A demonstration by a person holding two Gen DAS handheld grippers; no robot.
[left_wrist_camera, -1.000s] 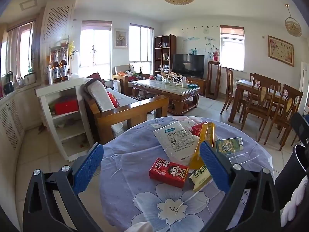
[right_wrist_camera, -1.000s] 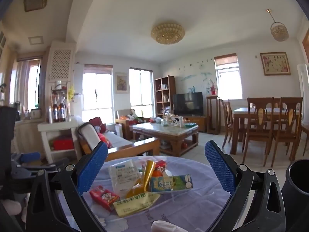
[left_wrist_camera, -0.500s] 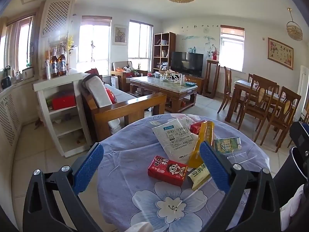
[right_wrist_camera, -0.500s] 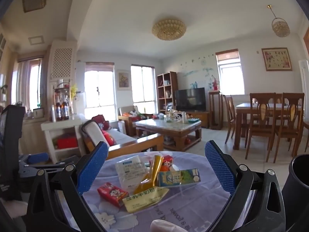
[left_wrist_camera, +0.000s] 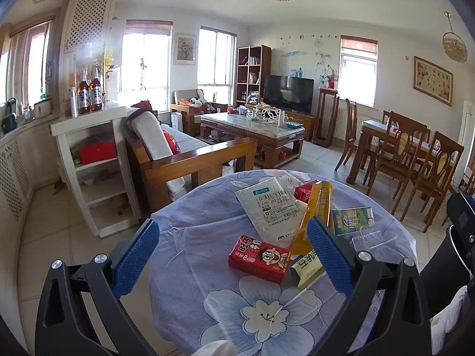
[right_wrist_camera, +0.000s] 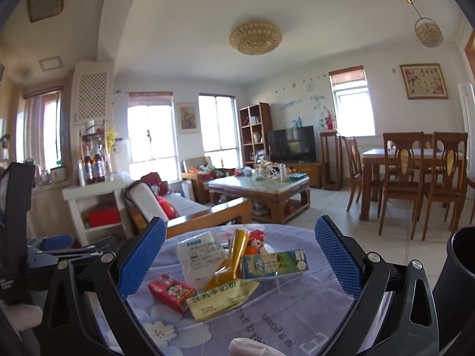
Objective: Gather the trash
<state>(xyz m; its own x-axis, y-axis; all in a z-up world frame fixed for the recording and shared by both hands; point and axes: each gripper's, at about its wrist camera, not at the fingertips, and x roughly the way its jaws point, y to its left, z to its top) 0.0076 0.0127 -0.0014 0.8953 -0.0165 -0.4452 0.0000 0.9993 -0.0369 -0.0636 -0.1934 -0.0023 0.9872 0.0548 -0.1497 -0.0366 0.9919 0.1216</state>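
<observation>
With the left gripper [left_wrist_camera: 231,249] and right gripper [right_wrist_camera: 237,259] both spread wide and empty above the table [left_wrist_camera: 190,231], closing on the overlapping trash pile [right_wrist_camera: 231,267] risks dragging neighbouring wrappers off.

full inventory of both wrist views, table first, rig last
round table: 1, lilac floral cloth, foreground
red drink carton: 1, nearest, left of the pile
second red carton: 1, far side, partly hidden
white mailer bag: 1, labelled, centre
gold pouch: 1, lying over the mailer's edge
green-blue carton: 1, on its side, right
yellow sachet: 1, front of the pile
clear plastic piece: 1, right edge
black bin: 1, right of the table
sofa: 1, wood frame, behind the table
coffee table: 1, wood, mid-room
left tool: 1, blue pads, open
right tool: 1, blue pads, open
</observation>
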